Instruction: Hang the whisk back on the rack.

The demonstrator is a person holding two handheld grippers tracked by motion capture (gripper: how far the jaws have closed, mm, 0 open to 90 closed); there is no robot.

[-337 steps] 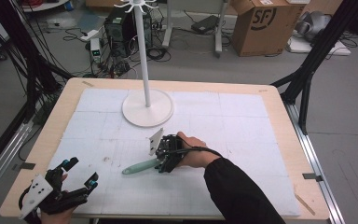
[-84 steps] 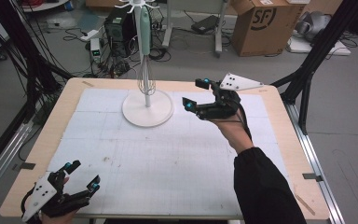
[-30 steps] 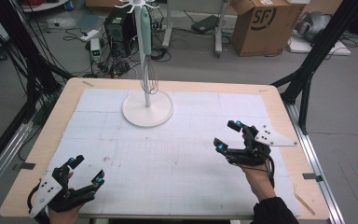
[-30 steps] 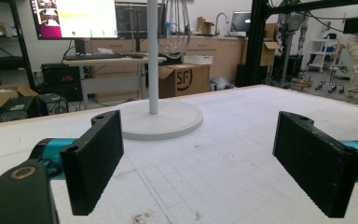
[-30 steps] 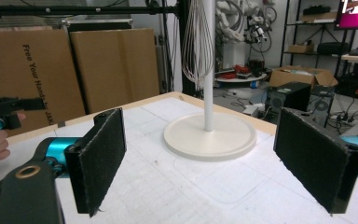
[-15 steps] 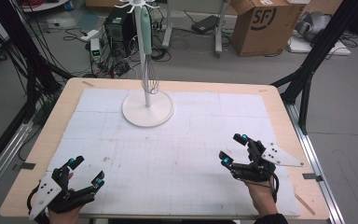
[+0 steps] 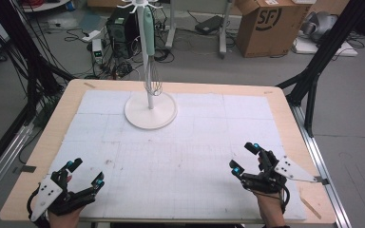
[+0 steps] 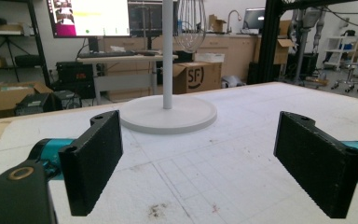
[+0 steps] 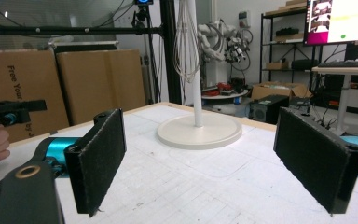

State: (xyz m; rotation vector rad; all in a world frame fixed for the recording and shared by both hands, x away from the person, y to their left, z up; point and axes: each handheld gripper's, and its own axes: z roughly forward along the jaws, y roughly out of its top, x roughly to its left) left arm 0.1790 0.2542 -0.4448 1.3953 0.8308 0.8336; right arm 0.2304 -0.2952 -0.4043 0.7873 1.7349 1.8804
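Your left gripper sits at the near left corner of the table. Its jaws stand wide apart and hold nothing. Your right gripper sits at the near right side, low over the white mat. Its jaws stand wide apart too, with nothing between them. Both grippers point away from you, toward the stand.

The mat has thin grid lines and some small dark smudges near your left gripper. Light wood shows around the edge of the mat.

Farther off, near the far edge of the mat, stands a white rack with a round flat base and a thin pole. A whisk hangs from a hook at the top of the rack, well apart from both grippers. Its long side runs straight up and down, right beside the pole. The pale green handle is on top and the wire loops point down, above the base and not touching it.

Behind the table, on the grey floor, you see a brown cardboard box with "SF" printed in a circle. In the right gripper view another box reads "Free You", and the rest is hidden. There are also black cables, a black frame, shelves and a lit screen.
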